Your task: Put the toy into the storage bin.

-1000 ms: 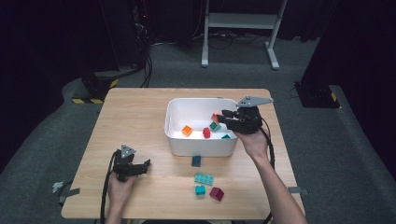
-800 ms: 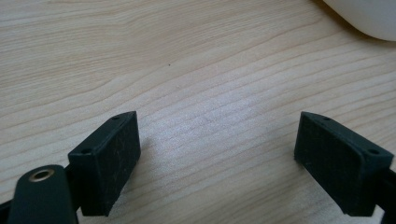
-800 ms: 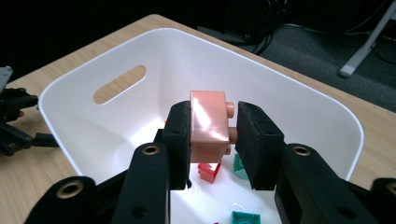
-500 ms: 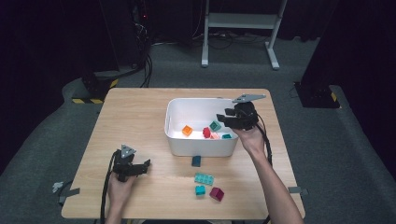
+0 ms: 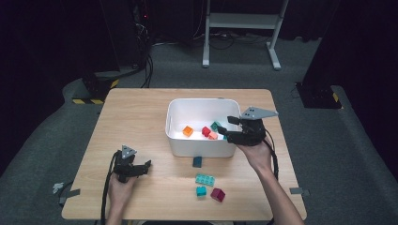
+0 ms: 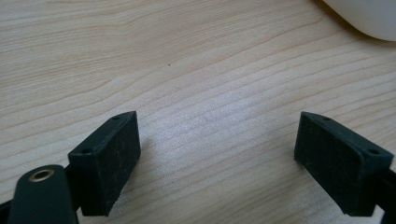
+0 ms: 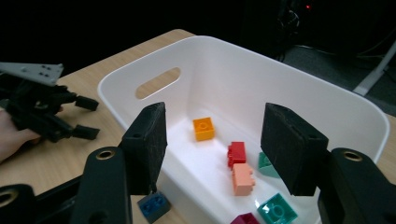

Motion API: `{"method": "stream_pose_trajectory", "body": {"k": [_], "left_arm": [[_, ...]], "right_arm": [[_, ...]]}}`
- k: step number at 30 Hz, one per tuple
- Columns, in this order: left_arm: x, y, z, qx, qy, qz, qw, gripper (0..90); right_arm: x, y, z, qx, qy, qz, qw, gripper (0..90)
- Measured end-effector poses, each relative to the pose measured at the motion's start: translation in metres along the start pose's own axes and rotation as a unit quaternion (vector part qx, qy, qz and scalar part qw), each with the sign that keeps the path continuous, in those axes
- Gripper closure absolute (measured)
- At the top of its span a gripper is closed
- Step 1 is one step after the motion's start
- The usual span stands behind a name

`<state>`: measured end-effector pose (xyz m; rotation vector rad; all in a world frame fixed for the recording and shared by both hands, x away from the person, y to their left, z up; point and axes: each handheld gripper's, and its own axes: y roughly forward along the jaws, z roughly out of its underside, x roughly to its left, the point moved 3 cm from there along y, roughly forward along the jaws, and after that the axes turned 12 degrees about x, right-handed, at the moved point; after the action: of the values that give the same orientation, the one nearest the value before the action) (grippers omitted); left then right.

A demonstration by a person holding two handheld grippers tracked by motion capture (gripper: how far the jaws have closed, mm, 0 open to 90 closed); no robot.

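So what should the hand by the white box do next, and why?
Probably draw the right gripper back from the white plastic bin toward the dark blue toy brick on the wooden table. Its jaws stand open and empty over the bin, where several bricks already lie, and that brick looks like the nearest loose one.

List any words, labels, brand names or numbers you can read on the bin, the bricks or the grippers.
None can be read: the white bin, the bricks such as the orange one, and the right gripper carry no visible text.
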<state>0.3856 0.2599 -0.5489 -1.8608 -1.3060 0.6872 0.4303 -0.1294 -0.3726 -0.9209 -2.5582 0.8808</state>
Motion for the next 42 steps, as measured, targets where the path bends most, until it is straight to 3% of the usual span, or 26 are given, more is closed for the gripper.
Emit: {"method": "stream_pose_trajectory", "body": {"k": [5,12,15,27,34,42], "left_arm": [[0.0,0.0,0.0,0.0,0.0,0.0,1.0,14.5],[0.0,0.0,0.0,0.0,0.0,0.0,1.0,14.4],[0.0,0.0,0.0,0.0,0.0,0.0,1.0,14.5],[0.0,0.0,0.0,0.0,0.0,0.0,1.0,14.5],[0.0,0.0,0.0,0.0,0.0,0.0,1.0,14.5],[0.0,0.0,0.0,0.0,0.0,0.0,1.0,14.5]], "right_arm": [[0.02,-0.005,0.016,-0.004,-0.02,-0.023,0.9995,42.4],[0.047,0.007,0.045,0.027,-0.055,-0.054,0.9967,43.9],[0.053,0.016,0.058,0.039,-0.058,-0.066,0.9954,44.2],[0.061,0.06,0.111,0.114,-0.072,-0.096,0.9862,46.7],[0.058,0.076,0.124,0.149,-0.082,-0.1,0.9803,48.8],[0.057,0.087,0.129,0.17,-0.088,-0.111,0.9752,49.9]]}}
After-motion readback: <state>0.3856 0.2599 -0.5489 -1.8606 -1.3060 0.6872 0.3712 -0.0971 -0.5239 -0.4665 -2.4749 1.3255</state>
